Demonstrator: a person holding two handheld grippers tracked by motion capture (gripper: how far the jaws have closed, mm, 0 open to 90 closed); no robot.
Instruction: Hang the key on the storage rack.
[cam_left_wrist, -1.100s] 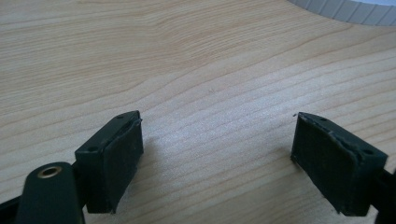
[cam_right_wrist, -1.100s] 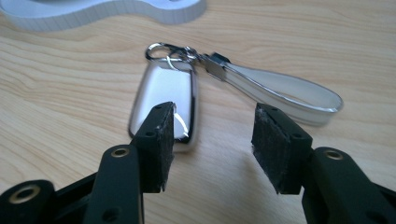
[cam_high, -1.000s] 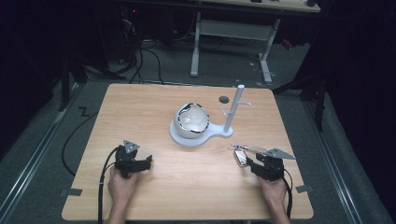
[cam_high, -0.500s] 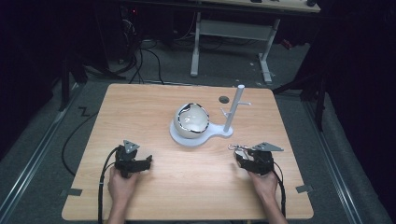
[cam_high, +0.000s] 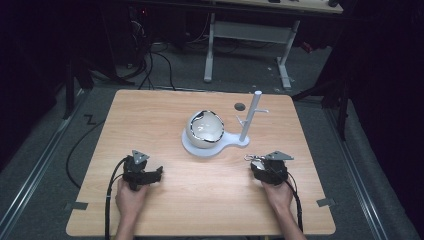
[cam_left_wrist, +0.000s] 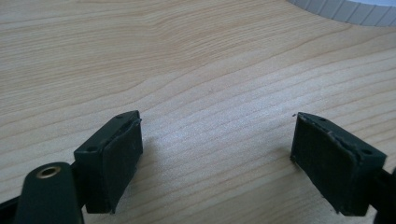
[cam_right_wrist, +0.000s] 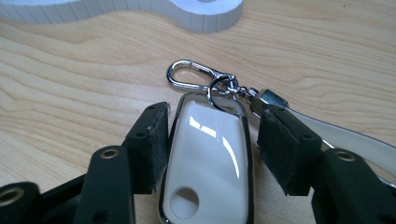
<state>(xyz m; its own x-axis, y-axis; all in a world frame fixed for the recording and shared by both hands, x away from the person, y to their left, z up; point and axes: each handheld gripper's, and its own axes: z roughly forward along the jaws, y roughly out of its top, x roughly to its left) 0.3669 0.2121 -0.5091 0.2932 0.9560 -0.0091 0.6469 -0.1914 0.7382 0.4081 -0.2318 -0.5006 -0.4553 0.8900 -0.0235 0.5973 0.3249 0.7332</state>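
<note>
Wooden table (cam_high: 150, 120) carries white stand (cam_high: 215, 145) beyond key fob (cam_right_wrist: 208, 158).

One white stand (cam_high: 216, 146) mid-tabletop (cam_high: 150, 120); one ball (cam_high: 205, 128) on it; one key fob (cam_right_wrist: 208, 158) near the stand; two hand-held grippers.

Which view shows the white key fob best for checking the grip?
The right gripper view: the key fob lies on the table between the right gripper fingers, its metal clip clear. In the high view the key fob is a small glint by that gripper.
</note>
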